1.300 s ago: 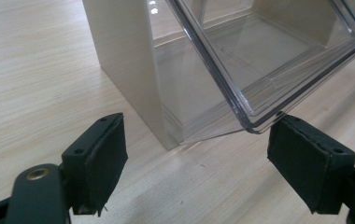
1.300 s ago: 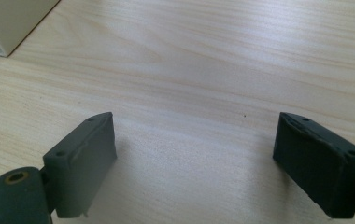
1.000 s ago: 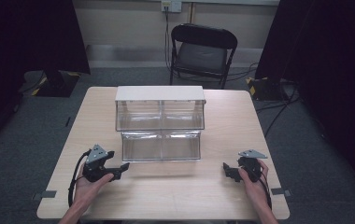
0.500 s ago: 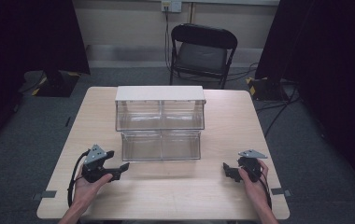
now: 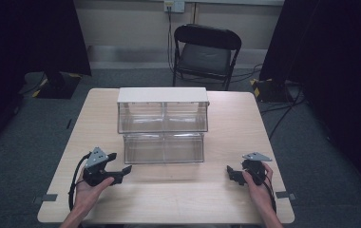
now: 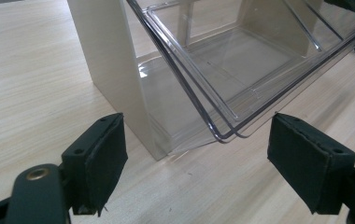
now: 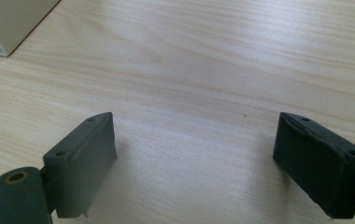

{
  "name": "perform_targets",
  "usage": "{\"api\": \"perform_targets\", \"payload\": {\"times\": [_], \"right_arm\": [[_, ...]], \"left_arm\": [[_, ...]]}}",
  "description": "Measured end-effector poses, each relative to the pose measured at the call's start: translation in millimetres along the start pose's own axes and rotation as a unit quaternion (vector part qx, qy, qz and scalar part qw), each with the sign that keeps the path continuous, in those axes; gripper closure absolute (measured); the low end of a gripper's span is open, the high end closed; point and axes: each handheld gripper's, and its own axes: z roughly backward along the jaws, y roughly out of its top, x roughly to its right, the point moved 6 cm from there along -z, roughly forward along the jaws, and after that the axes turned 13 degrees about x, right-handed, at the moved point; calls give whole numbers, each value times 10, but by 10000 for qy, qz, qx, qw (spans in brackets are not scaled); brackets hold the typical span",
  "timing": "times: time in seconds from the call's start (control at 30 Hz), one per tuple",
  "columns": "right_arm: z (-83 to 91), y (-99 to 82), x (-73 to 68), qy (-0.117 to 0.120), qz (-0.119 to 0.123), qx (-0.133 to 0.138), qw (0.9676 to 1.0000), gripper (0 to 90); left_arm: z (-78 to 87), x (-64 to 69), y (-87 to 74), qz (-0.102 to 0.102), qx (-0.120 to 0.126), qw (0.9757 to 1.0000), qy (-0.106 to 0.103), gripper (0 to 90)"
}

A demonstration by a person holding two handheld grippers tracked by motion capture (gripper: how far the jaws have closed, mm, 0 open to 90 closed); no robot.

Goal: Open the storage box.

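Left hand-held gripper (image 6: 196,154) wide open, empty, right hand-held gripper (image 7: 194,163) likewise

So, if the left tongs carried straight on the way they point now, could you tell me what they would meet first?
Most likely the clear drawer, pulled out of the organiser's cream frame; its near corner sits just ahead of the open left tongs, though depth is uncertain.
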Motion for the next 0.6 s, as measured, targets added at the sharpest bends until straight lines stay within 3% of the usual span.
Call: {"api": "perform_targets", "payload": {"times": [0.47,0.6], "right_arm": [[0,0,0,0,1,0,10000,124],[0,0,0,-1,0,0,10000,124]], "left_arm": [[-1,25,25,56,56,10000,-41,191],[-4,28,33,216,46,9997,-115,194]]}}
